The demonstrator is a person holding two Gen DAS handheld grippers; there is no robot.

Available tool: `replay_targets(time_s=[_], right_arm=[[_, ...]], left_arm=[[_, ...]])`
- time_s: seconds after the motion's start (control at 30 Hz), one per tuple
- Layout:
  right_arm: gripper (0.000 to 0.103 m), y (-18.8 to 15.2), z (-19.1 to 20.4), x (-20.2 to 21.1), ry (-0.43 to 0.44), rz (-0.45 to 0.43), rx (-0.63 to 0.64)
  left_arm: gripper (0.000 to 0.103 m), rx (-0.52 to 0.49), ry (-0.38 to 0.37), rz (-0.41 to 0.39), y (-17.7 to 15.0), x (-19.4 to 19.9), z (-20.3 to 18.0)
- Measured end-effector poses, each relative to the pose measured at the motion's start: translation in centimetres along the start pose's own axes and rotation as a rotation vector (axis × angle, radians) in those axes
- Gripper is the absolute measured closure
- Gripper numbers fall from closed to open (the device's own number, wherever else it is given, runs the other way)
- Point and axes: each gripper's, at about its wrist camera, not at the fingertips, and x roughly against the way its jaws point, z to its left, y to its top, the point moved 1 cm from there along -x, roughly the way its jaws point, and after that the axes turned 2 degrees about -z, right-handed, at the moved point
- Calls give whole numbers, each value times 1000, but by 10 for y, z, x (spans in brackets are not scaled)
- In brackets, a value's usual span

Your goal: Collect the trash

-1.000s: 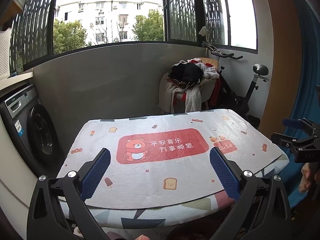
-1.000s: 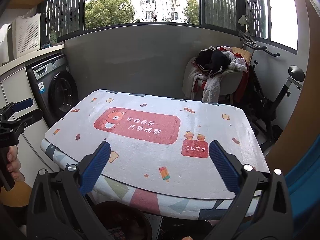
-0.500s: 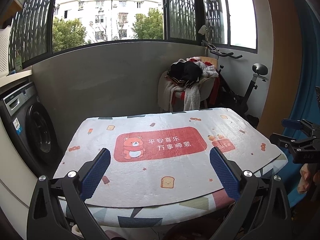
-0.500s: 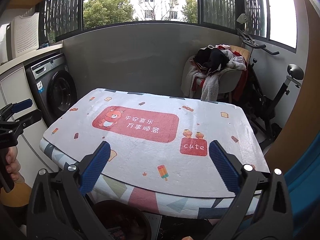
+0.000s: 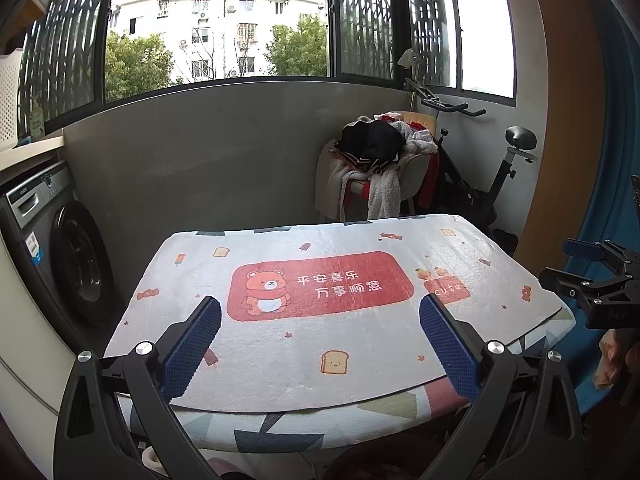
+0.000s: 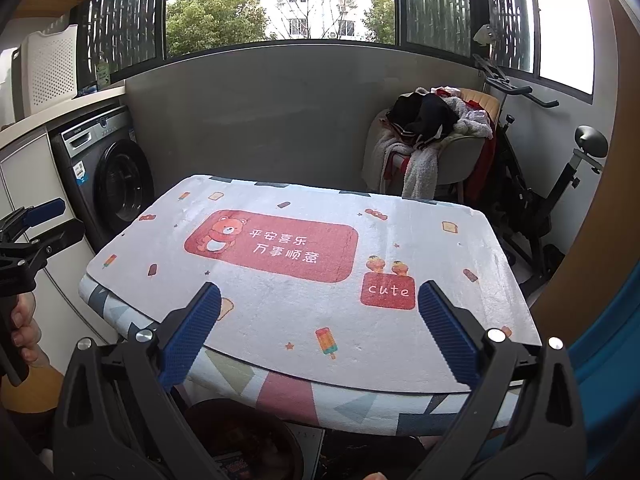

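Observation:
My left gripper (image 5: 320, 308) is open and empty, held above the near edge of a table covered by a white mat (image 5: 320, 340) with a red bear panel. My right gripper (image 6: 318, 296) is open and empty too, above the same mat (image 6: 400, 340). Each gripper shows at the side of the other's view: the right one (image 5: 592, 280) and the left one (image 6: 36, 224). No loose trash shows on the mat. A dark round bin (image 6: 248, 436) with something red inside sits under the table's near edge.
A washing machine (image 6: 116, 184) stands left of the table. A chair heaped with clothes (image 6: 432, 140) and an exercise bike (image 6: 552, 184) stand behind it at the right. A grey wall with windows runs across the back.
Both grippers have drawn back slightly, so the table sits a little farther and lower in view. Both stay open.

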Motion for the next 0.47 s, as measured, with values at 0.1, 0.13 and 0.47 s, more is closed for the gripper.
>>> replay_targets(time_s=[0.1, 0.13, 0.47], right_arm=[[6, 0, 0, 0, -1, 1, 1], [6, 0, 0, 0, 0, 1, 1], [6, -4, 0, -2, 0, 9, 2]], left_arm=[[6, 0, 4, -1, 0, 0, 0], [6, 0, 4, 1, 0, 0, 0], [6, -1, 14, 25, -3, -4, 0]])
